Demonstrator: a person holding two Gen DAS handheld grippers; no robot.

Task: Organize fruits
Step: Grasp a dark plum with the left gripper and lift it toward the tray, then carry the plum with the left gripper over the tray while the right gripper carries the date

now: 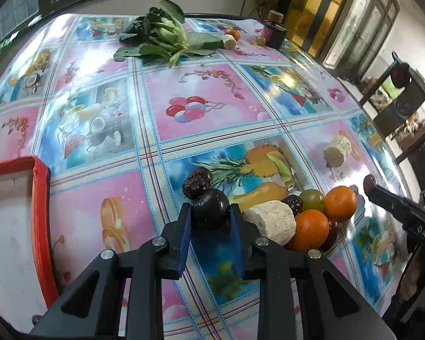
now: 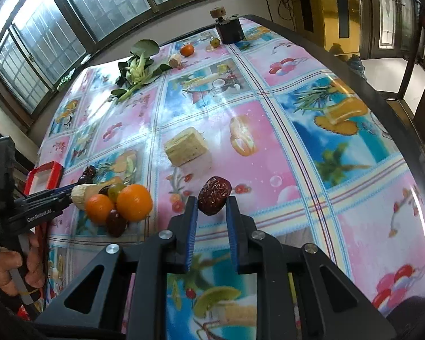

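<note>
The left gripper (image 1: 211,212) pinches a dark plum (image 1: 210,208) between its blue pads, low over the bench (image 1: 212,130), which is covered in a glossy fruit-print cloth. A wrinkled red date (image 1: 197,182) lies just beyond the plum, touching it or nearly so. Just to the right sits the fruit pile: a pale sugarcane chunk (image 1: 270,221), two oranges (image 1: 311,230), a green grape (image 1: 312,199) and more dark dates tucked among them. A red-rimmed tray (image 1: 40,198) lies at the left edge of the bench, well apart from the pile. The right gripper (image 2: 211,206) pinches a second red date (image 2: 214,195) by its lower part, lifted above the cloth. Ahead of it a larger sugarcane piece (image 2: 185,146) lies alone mid-bench. At the far end are leafy greens (image 1: 161,34), a small orange (image 2: 187,50), another cane stub (image 2: 175,61) and a dark jar (image 2: 229,29). A hand (image 2: 12,266) grips the left tool's handle.
</note>
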